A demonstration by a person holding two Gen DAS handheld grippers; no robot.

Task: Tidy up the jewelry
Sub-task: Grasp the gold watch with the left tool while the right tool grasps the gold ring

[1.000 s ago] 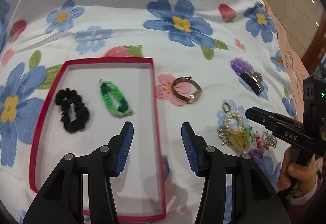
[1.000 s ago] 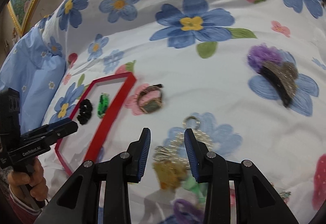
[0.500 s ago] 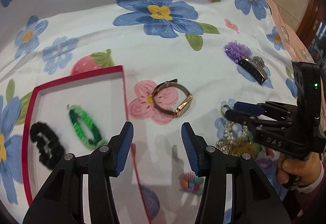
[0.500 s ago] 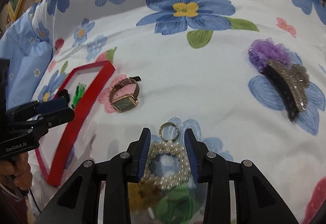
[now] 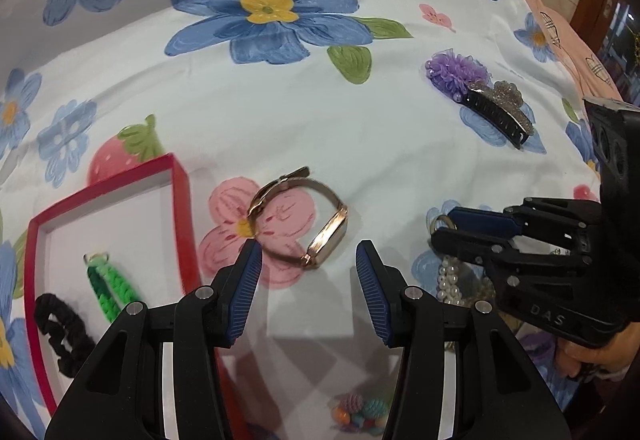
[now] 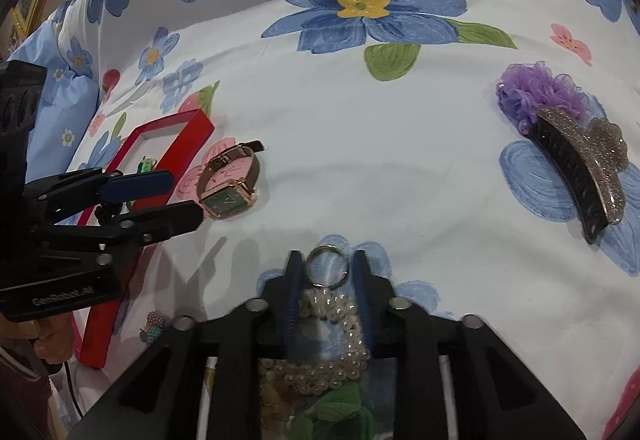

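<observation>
Jewelry lies scattered on a flower-print bedspread, and the right tool is narrowed around the pearl keychain, its blue pads hugging the beads just behind the metal ring. Whether the pads truly pinch the strand I cannot tell; the jaws stand close either side of it. The keychain's long axis runs straight along the tool, ring end pointing forward past the fingertips, the beaded loop and a green-and-yellow charm trailing back under the tool body.

The left tool is wide open and holds nothing. Just ahead of its fingertips lies the rose-gold watch, band looped, the face tilted on edge toward the right pad. Left of this tool sits the red tray, holding a green braided tie and a black scrunchie.

Risks, as I judge them: round beads may roll out of a light pinch, or the trailing charm may snag the cloth on lifting. The two tools are near each other, so a crossing move to the tray could make them collide. The watch, standing on its edge, may tip as the pads close.
</observation>
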